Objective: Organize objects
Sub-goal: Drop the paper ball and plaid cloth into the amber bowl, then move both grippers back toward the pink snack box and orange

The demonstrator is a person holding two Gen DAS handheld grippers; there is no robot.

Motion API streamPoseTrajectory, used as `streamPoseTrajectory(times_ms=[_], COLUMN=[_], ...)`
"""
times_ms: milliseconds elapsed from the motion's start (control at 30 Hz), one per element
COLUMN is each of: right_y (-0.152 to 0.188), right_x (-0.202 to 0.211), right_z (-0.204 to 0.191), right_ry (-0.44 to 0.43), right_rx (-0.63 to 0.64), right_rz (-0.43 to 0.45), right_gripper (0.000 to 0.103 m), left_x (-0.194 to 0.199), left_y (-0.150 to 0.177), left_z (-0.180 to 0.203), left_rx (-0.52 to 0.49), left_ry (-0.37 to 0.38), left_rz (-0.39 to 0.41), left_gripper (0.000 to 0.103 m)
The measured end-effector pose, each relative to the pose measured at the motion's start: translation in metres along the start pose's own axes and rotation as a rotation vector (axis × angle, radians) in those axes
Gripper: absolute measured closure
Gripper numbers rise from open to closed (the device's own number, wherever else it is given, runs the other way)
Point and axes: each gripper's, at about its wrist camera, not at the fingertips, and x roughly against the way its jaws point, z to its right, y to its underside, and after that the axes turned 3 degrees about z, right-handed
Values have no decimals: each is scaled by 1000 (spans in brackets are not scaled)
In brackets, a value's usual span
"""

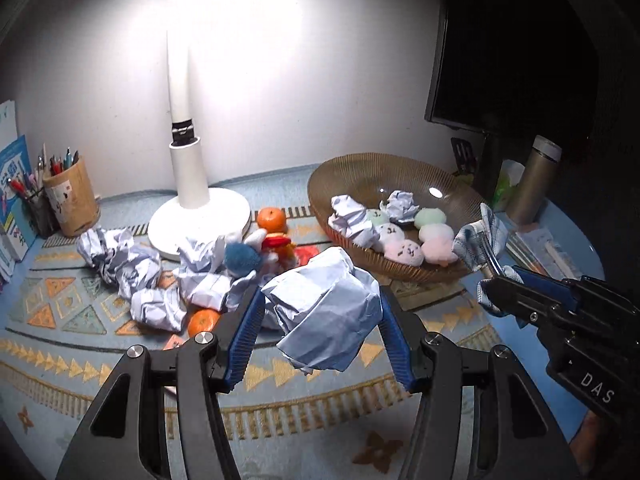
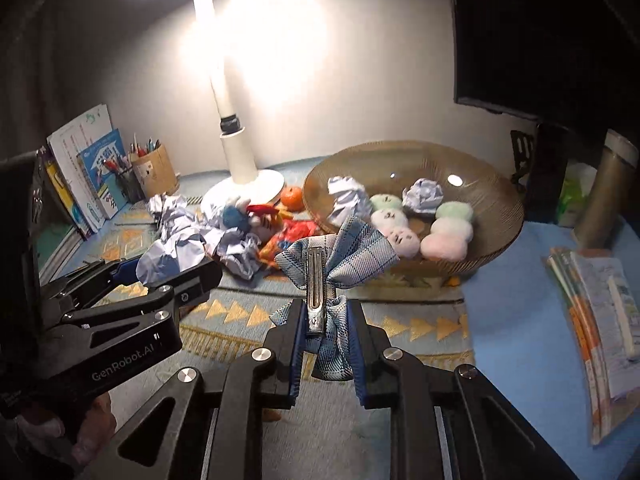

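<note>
My left gripper is shut on a crumpled paper ball and holds it above the patterned mat, in front of the brown ribbed bowl. My right gripper is shut on a blue plaid bow hair clip, held just in front of the bowl. The bowl holds two paper balls and several pastel plush balls. More paper balls, a blue plush toy and two oranges lie by the lamp base. The bow and right gripper show at the right of the left wrist view.
A white desk lamp stands at the back centre. A pen cup and books stand at the left. A monitor, a metal flask and packets are at the right.
</note>
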Motion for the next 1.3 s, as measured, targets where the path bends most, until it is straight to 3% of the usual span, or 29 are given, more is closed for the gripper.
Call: streamPoseTrajectory(times_ms=[167, 333, 367, 500, 600, 800, 933, 1133, 1300], right_y=[-48, -71, -73, -76, -71, -59, -60, -56, -22], right_x=[-4, -29, -35, -60, -72, -65, -40, -4, -22], right_z=[39, 70, 74, 88, 99, 95, 66, -1, -47], right_ry=[82, 125, 129, 120, 113, 94, 45, -60, -140], right_rx=[-80, -139, -140, -156, -173, -181, -145, -74, -71], right_rz=[83, 81, 77, 52, 16, 5, 30, 79, 37], right_gripper=[84, 83, 83, 64, 64, 64, 64, 64, 64], left_x=[-30, -70, -77, -99, -104, -78, -31, 53, 81], left_y=[-44, -64, -66, -68, -64, -54, -47, -26, 18], left_z=[24, 37, 39, 35, 27, 9, -13, -70, -122], left_rx=[-20, -24, -23, 16, 48, 74, 119, 182, 250], left_ry=[72, 93, 98, 87, 108, 93, 67, -66, -214], left_rz=[39, 36, 37, 30, 2, 16, 76, 157, 149], left_gripper=[48, 46, 42, 10, 9, 9, 9, 9, 5])
